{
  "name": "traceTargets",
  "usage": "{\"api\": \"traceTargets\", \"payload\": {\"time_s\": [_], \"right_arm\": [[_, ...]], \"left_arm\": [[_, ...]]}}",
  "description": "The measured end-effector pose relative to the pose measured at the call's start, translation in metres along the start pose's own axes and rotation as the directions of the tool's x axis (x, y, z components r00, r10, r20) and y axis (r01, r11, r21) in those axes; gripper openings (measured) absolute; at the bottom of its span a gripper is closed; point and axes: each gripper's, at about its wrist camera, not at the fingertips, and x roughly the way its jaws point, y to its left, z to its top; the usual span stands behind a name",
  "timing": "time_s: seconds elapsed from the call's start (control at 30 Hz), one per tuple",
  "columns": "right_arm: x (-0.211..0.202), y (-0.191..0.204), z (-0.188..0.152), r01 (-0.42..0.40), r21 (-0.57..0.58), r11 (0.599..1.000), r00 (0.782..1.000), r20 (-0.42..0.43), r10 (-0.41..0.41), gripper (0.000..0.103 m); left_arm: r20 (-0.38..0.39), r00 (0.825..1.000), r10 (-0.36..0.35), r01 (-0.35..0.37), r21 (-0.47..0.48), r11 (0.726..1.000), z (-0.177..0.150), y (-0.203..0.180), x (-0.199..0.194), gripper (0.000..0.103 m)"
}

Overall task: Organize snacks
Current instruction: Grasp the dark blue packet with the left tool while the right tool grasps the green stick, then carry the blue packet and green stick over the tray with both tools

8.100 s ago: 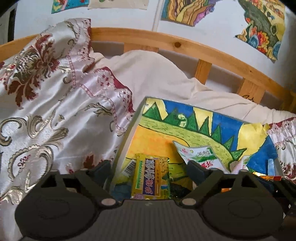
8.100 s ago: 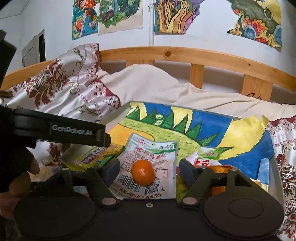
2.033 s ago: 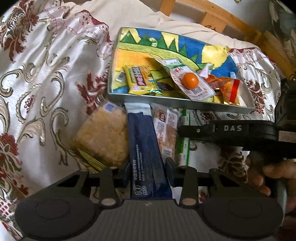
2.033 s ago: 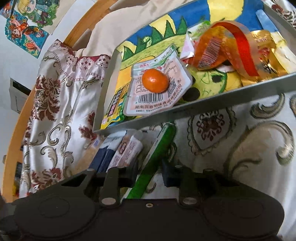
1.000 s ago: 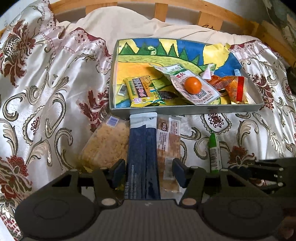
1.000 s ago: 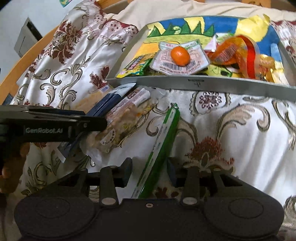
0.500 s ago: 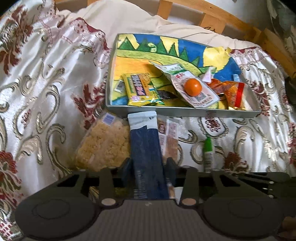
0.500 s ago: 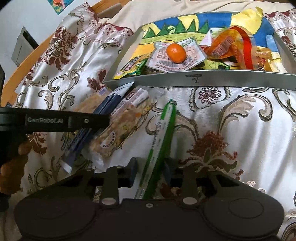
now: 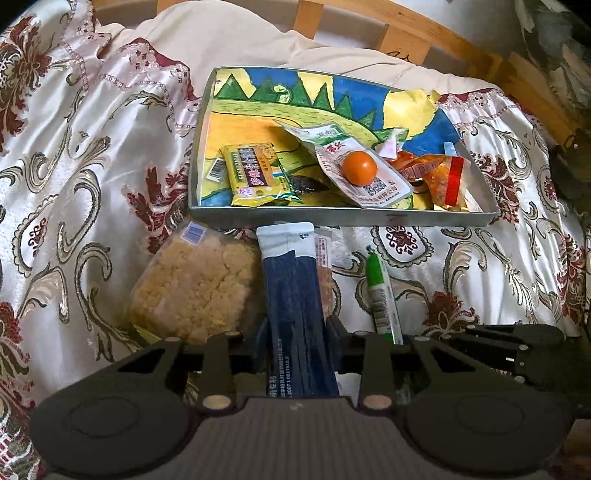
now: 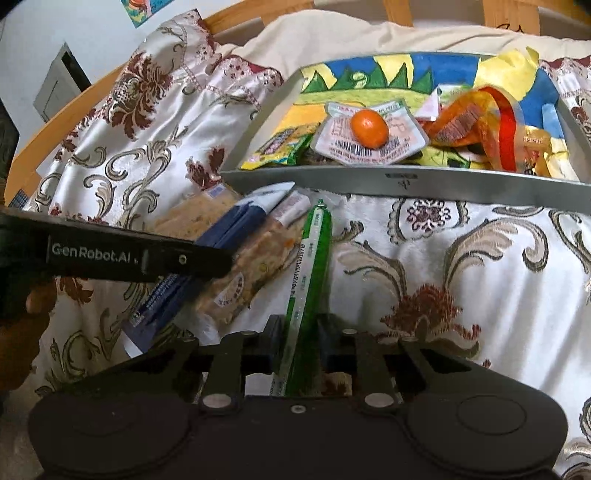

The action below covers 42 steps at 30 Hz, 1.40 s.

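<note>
1. Risks first: our left gripper (image 9: 297,332) has its fingers pinching the near end of the dark blue sachet (image 9: 291,295), and our right gripper (image 10: 295,338) pinches the green stick pack (image 10: 310,266); both long packs hang forward and could sag, swivel or slip out.
2. Lifting the sachet may drag the clear cracker pack (image 10: 255,273) touching it.
3. Both packs lie just in front of the tray (image 10: 369,181); its near wall could catch a drooping tip.
4. Everything rests on a soft, slippery satin bedspread (image 9: 92,166) over a wooden-railed bed (image 9: 424,33), with painted pictures on the wall.
</note>
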Motion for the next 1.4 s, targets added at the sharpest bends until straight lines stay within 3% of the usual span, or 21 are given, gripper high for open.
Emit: {"api": "traceTargets", "payload": {"time_s": [0.23,0.4,0.8,1.03,1.4], "right_arm": [[-0.004,-0.006,0.004,-0.008,0.034,0.999,1.000,0.027,0.007,0.021],[-0.012,-0.010,0.006,-0.020,0.064,0.998,0.999,0.033,0.018,0.021],[-0.045,-0.038,0.028,-0.061,0.204,0.977,0.990,0.138,0.033,0.021],[-0.065,-0.056,0.053,-0.056,0.223,0.973,0.978,0.210,0.008,0.021],[-0.057,-0.069,0.095,-0.022,0.137,0.990,0.968,0.251,-0.013,0.021]], "left_arm": [[0.020,0.998,-0.056,0.056,-0.025,0.998,0.000,0.001,-0.006,0.035],[0.035,0.998,-0.054,0.055,-0.031,0.998,-0.001,-0.003,-0.009,0.035],[0.196,0.981,-0.004,0.015,-0.057,0.998,0.004,-0.007,-0.036,0.035],[0.305,0.952,0.002,0.027,-0.090,0.996,0.020,-0.013,-0.042,0.035],[0.424,0.904,0.060,0.060,-0.264,0.963,0.048,0.005,-0.029,0.035]]}}
